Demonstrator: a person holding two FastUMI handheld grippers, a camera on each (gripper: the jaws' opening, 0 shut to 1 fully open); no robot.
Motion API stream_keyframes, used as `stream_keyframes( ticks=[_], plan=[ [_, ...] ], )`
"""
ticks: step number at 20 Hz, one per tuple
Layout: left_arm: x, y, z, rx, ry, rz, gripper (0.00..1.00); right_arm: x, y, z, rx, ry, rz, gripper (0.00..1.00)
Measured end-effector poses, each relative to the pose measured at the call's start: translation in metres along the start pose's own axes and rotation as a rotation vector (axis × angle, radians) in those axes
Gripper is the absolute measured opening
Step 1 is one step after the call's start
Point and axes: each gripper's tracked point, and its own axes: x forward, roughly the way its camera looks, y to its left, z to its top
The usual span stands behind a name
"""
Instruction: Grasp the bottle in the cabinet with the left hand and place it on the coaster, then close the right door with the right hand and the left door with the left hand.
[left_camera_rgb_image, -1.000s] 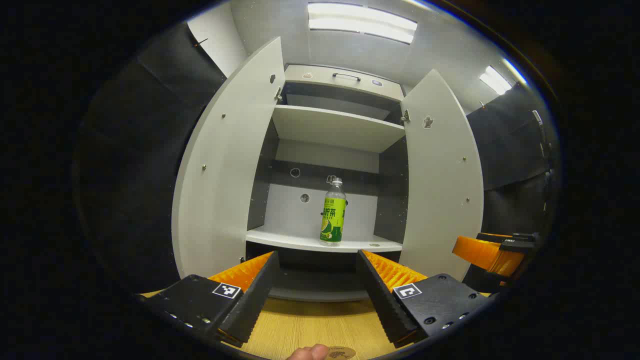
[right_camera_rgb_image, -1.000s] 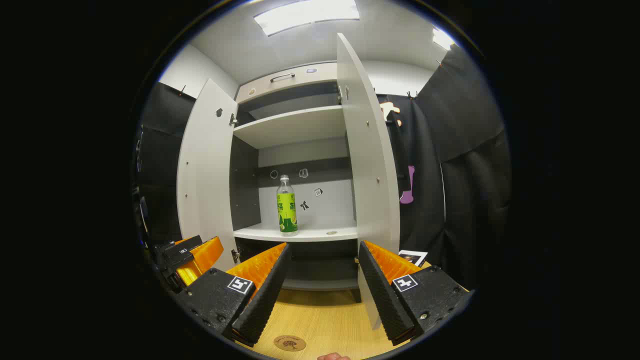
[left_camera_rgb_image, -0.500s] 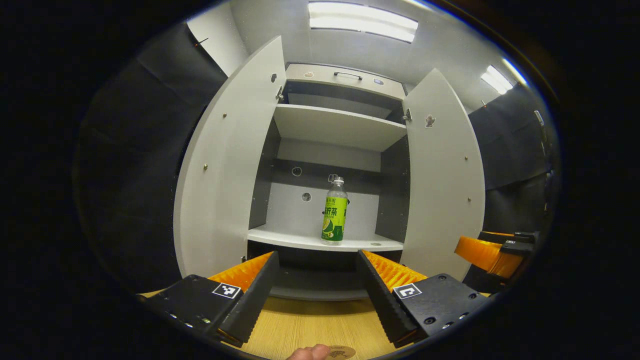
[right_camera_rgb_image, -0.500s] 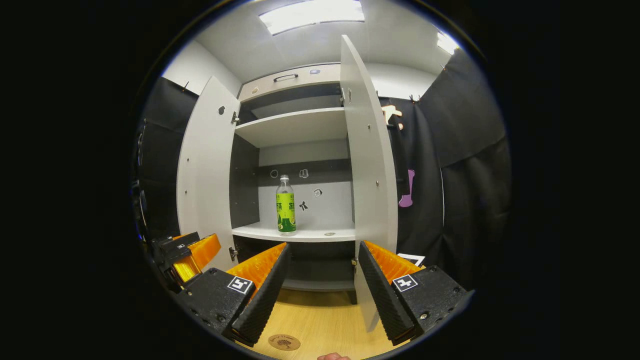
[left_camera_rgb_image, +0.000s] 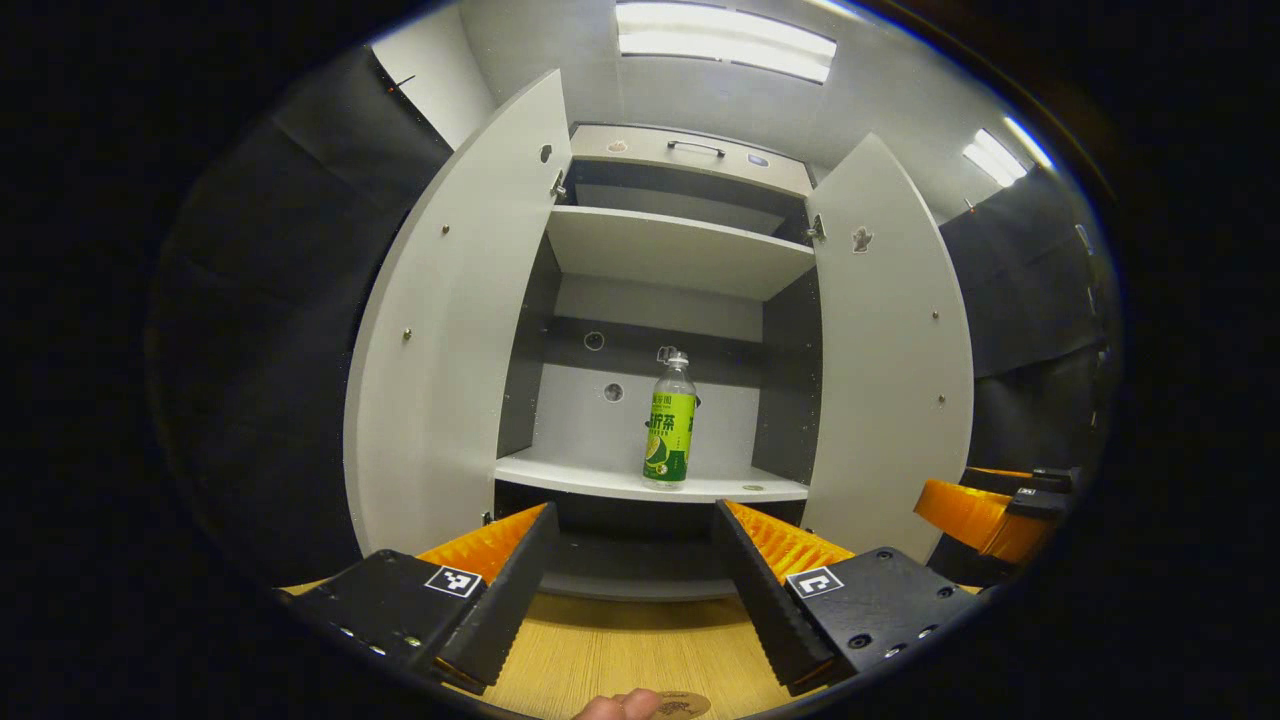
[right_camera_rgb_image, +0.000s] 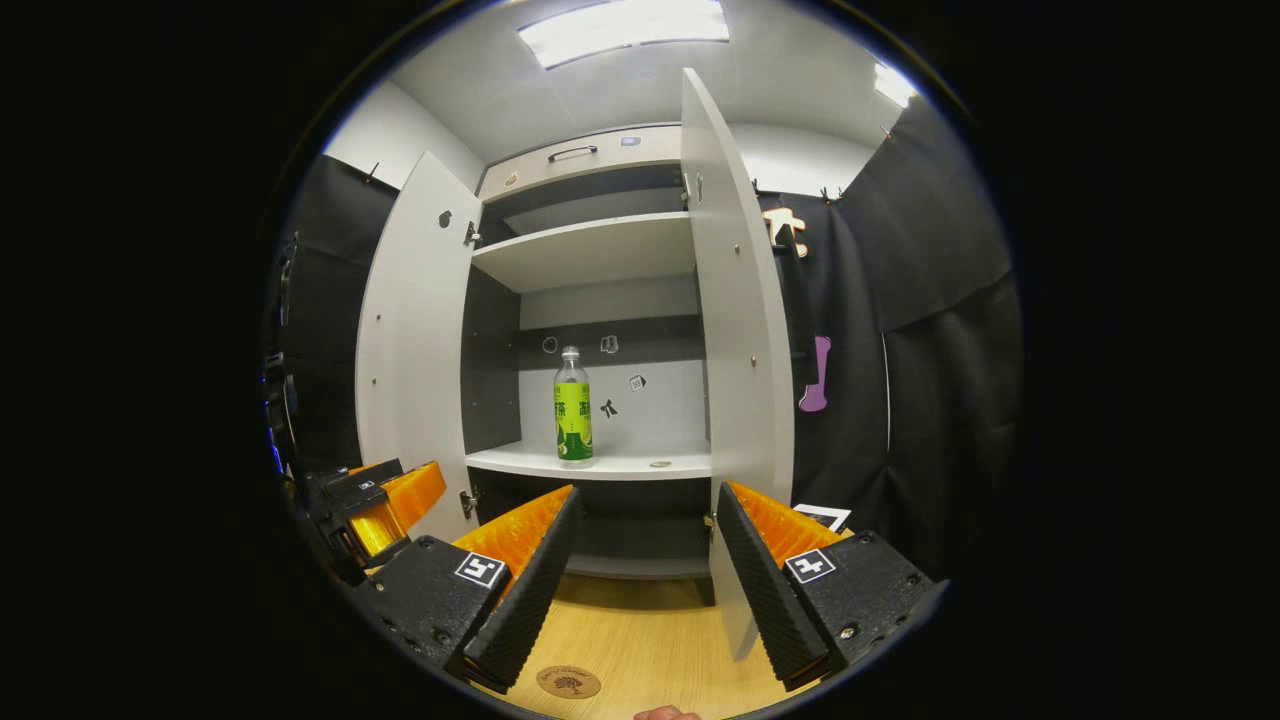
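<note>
Nearest in the left gripper view, the left hand-held gripper (left_camera_rgb_image: 630, 575) hung low over the wooden worktop (left_camera_rgb_image: 620, 650) with its jaws spread wide and nothing between them. A fingertip (left_camera_rgb_image: 615, 706) of the person showed at the bottom edge, touching the near side of the round coaster (left_camera_rgb_image: 682, 705). The bottle (left_camera_rgb_image: 669, 422) stood well beyond the gripper, up and slightly right of the gap between its fingers, upright near the front edge of the lower shelf (left_camera_rgb_image: 640, 483) in the open cabinet (left_camera_rgb_image: 690, 160). The left door (left_camera_rgb_image: 450, 320) and the right door (left_camera_rgb_image: 890, 350) both stood swung out toward the camera. At the right edge, the right hand-held gripper (left_camera_rgb_image: 990, 505) showed beside the right door.

From the right gripper view, the right hand-held gripper (right_camera_rgb_image: 645, 575) likewise pointed level toward the cabinet, its jaws wide apart and empty. The coaster (right_camera_rgb_image: 568, 682) lay on the worktop (right_camera_rgb_image: 640, 640) just below its left finger. The right door (right_camera_rgb_image: 735, 330), seen nearly edge-on, rose just behind its right finger, though whether they touched could not be told. The left hand-held gripper (right_camera_rgb_image: 375, 505) showed at the left, in front of the left door (right_camera_rgb_image: 415, 330). Farther back, the bottle (right_camera_rgb_image: 572, 409) stood on the shelf (right_camera_rgb_image: 590, 462), left of that gripper's centre line.
</note>
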Motion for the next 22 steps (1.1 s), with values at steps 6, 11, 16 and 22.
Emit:
stream_keyframes(
  ticks=[6, 11, 16, 22],
  plan=[
    [0.010, 0.003, 0.007, -0.010, -0.006, -0.012, 0.99, 0.000, 0.000, -0.002, 0.002, 0.012, 0.002, 0.84],
    [0.016, -0.001, 0.008, -0.005, -0.005, -0.021, 0.99, -0.001, 0.000, -0.003, -0.005, 0.012, 0.003, 0.84],
    [0.030, -0.008, 0.015, -0.014, -0.022, -0.047, 0.95, -0.001, 0.000, -0.002, -0.011, 0.009, 0.010, 0.84],
    [0.088, -0.029, 0.028, -0.036, -0.068, -0.124, 0.94, -0.001, -0.001, 0.001, -0.032, 0.011, 0.014, 0.84]
  ],
)
